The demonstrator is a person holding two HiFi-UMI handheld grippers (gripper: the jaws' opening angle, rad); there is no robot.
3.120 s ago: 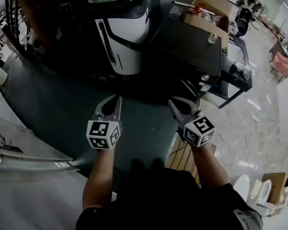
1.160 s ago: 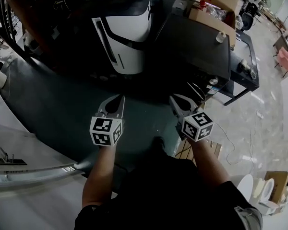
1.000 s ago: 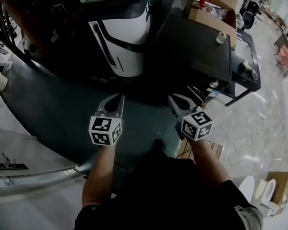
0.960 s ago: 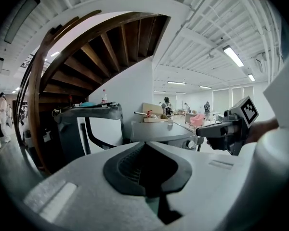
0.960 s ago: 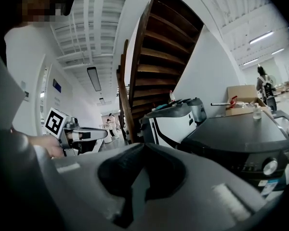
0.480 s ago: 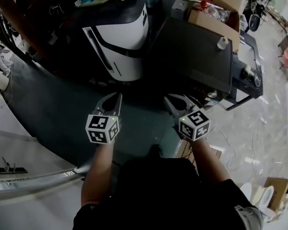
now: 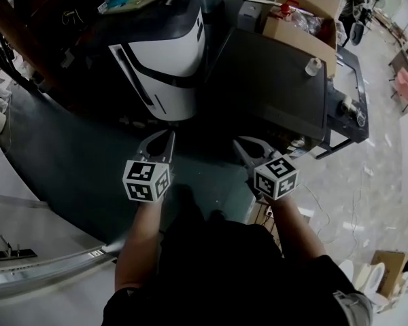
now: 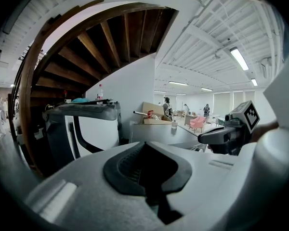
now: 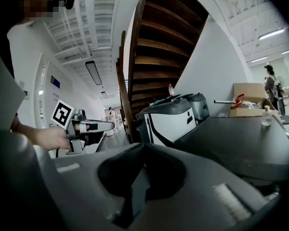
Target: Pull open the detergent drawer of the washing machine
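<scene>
We hold left gripper and right gripper, jaws closed, empty. White-and-black rounded washing machine with dark grey top ahead, well apart; detergent drawer not discernible. Risk: closed jaws glance off drawer front; right gripper clips black tabletop

Glossy white plastic panels on the machine, a matt dark tabletop, a cardboard box, wooden stairs.
</scene>
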